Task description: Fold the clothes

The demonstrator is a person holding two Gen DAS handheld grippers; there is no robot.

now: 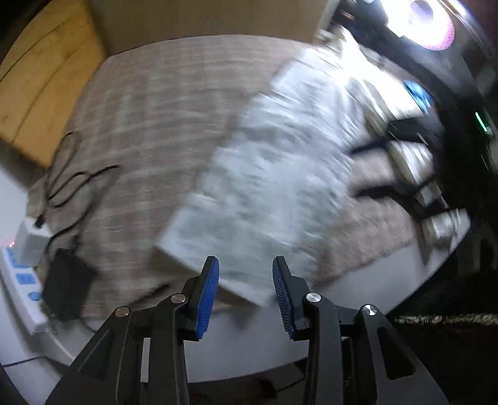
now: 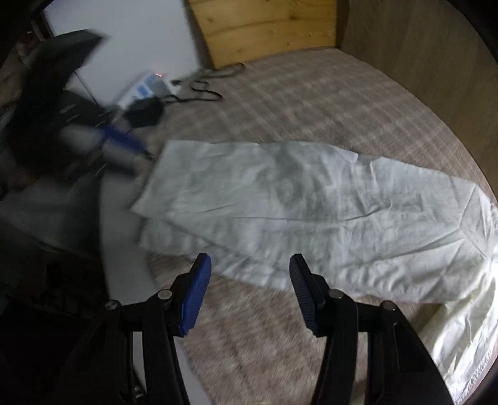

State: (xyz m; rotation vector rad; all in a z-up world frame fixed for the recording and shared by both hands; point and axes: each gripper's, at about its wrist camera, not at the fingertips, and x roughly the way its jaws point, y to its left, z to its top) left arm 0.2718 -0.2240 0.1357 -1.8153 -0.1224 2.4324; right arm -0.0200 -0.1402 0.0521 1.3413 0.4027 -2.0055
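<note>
A white wrinkled garment (image 1: 264, 174) lies folded into a long strip on a beige checked mat (image 1: 149, 124). My left gripper (image 1: 245, 260) hovers over the strip's near corner with its blue pads apart and nothing pinched between them; the picture is blurred by motion. In the right wrist view the same garment (image 2: 295, 212) stretches from centre left to the right edge, with looser cloth bunched at the lower right. My right gripper (image 2: 249, 257) stands open just above the garment's near edge, holding nothing. The left gripper (image 2: 124, 140) shows there as a blur at the strip's left end.
A white power strip (image 1: 21, 280) (image 2: 146, 85), a black adapter (image 1: 67, 283) (image 2: 144, 112) and black cables (image 1: 71, 183) lie at the mat's edge. A wooden board (image 1: 40, 78) (image 2: 267, 28) stands behind the mat. A bright lamp (image 1: 429, 21) glares at the top right.
</note>
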